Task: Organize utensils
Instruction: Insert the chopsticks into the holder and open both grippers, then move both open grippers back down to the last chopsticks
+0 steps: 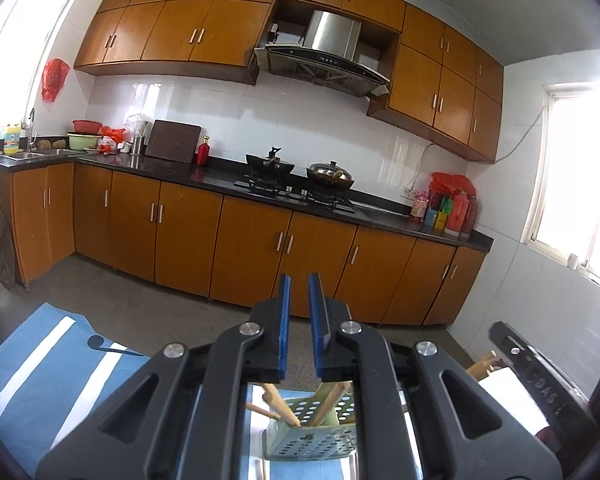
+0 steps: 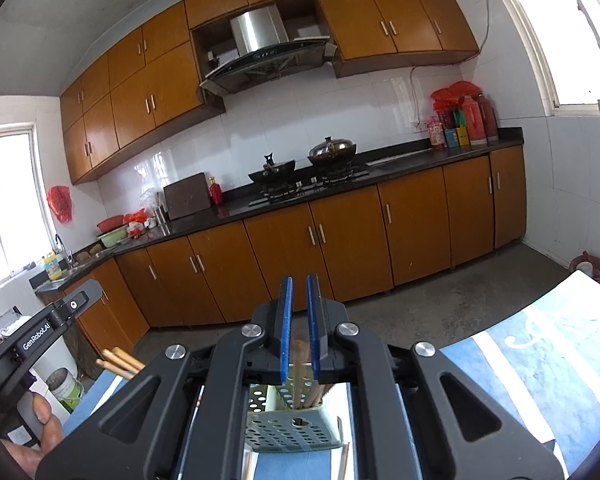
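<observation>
Kitchen: brown cabinets (image 1: 188, 220) are running under a dark counter (image 1: 204, 170), with two pans (image 1: 330, 176) sitting on the stove.
Cloth: a blue-and-white striped cloth (image 1: 60, 364) is covering the table nearest the cameras.
Holder: a perforated holder (image 2: 292, 428) is standing on the cloth, below both grippers.
Chopsticks: wooden chopsticks (image 2: 300, 376) are standing in the holder; more ends (image 2: 120, 360) are showing at left.
Left gripper (image 1: 299, 280): its blue pads are sitting almost together, nothing between them.
Right gripper (image 2: 299, 280): its pads are sitting clenched above the holder; whether they are pinching a chopstick, I cannot tell.
</observation>
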The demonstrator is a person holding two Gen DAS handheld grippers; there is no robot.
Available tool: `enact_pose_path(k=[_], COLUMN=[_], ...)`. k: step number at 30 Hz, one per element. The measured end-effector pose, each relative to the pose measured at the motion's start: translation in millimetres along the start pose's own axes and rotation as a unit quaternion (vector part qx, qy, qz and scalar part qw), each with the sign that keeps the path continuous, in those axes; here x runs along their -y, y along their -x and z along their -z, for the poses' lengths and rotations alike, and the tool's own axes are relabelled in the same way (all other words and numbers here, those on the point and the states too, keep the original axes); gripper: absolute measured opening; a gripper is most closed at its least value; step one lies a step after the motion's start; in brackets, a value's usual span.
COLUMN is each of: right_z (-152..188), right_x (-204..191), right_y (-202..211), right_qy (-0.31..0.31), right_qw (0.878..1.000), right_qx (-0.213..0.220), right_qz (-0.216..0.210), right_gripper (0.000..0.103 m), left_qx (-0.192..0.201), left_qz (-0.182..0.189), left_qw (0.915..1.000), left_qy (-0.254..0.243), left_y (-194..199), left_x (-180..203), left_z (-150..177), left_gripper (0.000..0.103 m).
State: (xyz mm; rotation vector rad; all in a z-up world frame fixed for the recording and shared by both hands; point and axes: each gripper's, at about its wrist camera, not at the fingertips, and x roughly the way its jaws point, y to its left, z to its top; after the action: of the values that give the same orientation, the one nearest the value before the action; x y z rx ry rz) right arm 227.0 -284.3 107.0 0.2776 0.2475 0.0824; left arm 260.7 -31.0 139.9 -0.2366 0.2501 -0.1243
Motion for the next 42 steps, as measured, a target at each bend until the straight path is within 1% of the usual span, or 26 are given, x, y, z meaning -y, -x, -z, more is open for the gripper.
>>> enact_pose_path(k=[2,3,5,6,7,9,10,11,13,15,16,19,21,22,24,26,30,32,33,34,35,37,39,42], right_z=[0.7,1.9,9.5,16.9,23.2,47.9,57.8,74.5,108.9,136.4,153.5,188.7,204.0,210.0,219.7,226.6,233.5,232.7,231.4,231.7,231.6,230.9,230.5,226.8], right_x=[3.1,6.2,13.0,17.0,19.7,26.2,27.8,30.2,32.9,32.6,30.8,21.9,13.5,8.6,1.5,-0.4,-0.4,-0.9,0.4,3.1,4.6,10.9,16.5,28.9], right_y=[17.9,24.2,36.6,42.5,45.3,49.0,48.5,46.7,39.3,31.4,26.1,16.4,12.1,9.5,8.9,8.0,4.7,4.9,5.0,6.7,7.0,8.7,8.4,8.6], right_qy=[0.004,0.004,0.002,0.002,0.002,0.008,0.011,0.013,0.015,0.013,0.012,0.016,0.028,0.037,0.049,0.052,0.056,0.061,0.064,0.066,0.067,0.061,0.054,0.042], right_qw=[1.0,1.0,1.0,1.0,0.999,0.998,0.996,0.994,0.986,0.978,0.972,0.959,0.953,0.95,0.948,0.947,0.945,0.946,0.947,0.947,0.947,0.949,0.95,0.951], right_qx=[0.002,0.001,-0.009,-0.018,-0.026,-0.065,-0.082,-0.108,-0.164,-0.208,-0.235,-0.283,-0.302,-0.309,-0.312,-0.316,-0.32,-0.315,-0.313,-0.31,-0.308,-0.304,-0.303,-0.298], right_qz=[0.003,0.006,0.012,0.016,0.02,0.026,0.028,0.031,0.031,0.03,0.026,0.021,0.02,0.021,0.029,0.033,0.045,0.047,0.048,0.051,0.055,0.058,0.06,0.077], right_gripper=[0.008,0.009,0.018,0.026,0.03,0.031,0.031,0.031,0.031,0.031,0.031,0.031,0.031,0.032,0.037,0.038,0.038,0.038,0.036,0.029,0.025,0.013,0.008,0.008], left_qx=[0.002,0.002,-0.007,-0.01,-0.018,-0.031,-0.046,-0.058,-0.088,-0.123,-0.14,-0.185,-0.208,-0.214,-0.219,-0.221,-0.229,-0.235,-0.237,-0.238,-0.239,-0.241,-0.244,-0.253], left_qz=[0.0,-0.002,-0.004,-0.004,-0.004,-0.005,-0.008,-0.011,-0.025,-0.043,-0.052,-0.073,-0.082,-0.083,-0.085,-0.087,-0.086,-0.084,-0.082,-0.081,-0.079,-0.074,-0.067,-0.048], left_qw=[1.0,1.0,1.0,0.9999,0.9998,0.9995,0.9989,0.9982,0.9957,0.9911,0.9885,0.9799,0.9746,0.9734,0.9719,0.9714,0.9695,0.9683,0.9681,0.9679,0.9678,0.9677,0.9675,0.9663], left_qy=[0.002,0.002,0.002,0.002,0.0,-0.005,-0.006,-0.009,-0.016,-0.024,-0.023,-0.014,-0.002,0.0,0.0,-0.005,-0.009,-0.007,-0.007,-0.008,-0.01,-0.012,-0.013,-0.009], left_y=[11.3,17.7,34.3,40.5,49.9,62.1,68.6,71.3,74.9,73.2,71.2,63.8,62.0,61.9,62.6,66.5,68.3,67.5,67.5,67.0,66.7,66.4,65.8,63.8], left_x=[-1.9,-3.5,-10.0,-12.4,-16.9,-24.8,-31.5,-36.4,-48.1,-62.8,-70.3,-90.8,-104.1,-107.1,-110.0,-112.4,-109.0,-107.2,-105.1,-102.0,-99.5,-95.4,-90.9,-84.0], left_z=[-0.6,0.3,5.7,9.4,17.2,31.1,43.6,53.2,77.7,104.4,115.6,140.1,153.8,156.8,162.7,168.3,174.4,177.0,177.7,177.2,178.1,179.4,181.5,187.7], left_gripper=[0.018,0.019,0.022,0.022,0.024,0.028,0.031,0.032,0.034,0.035,0.036,0.037,0.037,0.037,0.038,0.042,0.042,0.042,0.042,0.042,0.042,0.042,0.043,0.043])
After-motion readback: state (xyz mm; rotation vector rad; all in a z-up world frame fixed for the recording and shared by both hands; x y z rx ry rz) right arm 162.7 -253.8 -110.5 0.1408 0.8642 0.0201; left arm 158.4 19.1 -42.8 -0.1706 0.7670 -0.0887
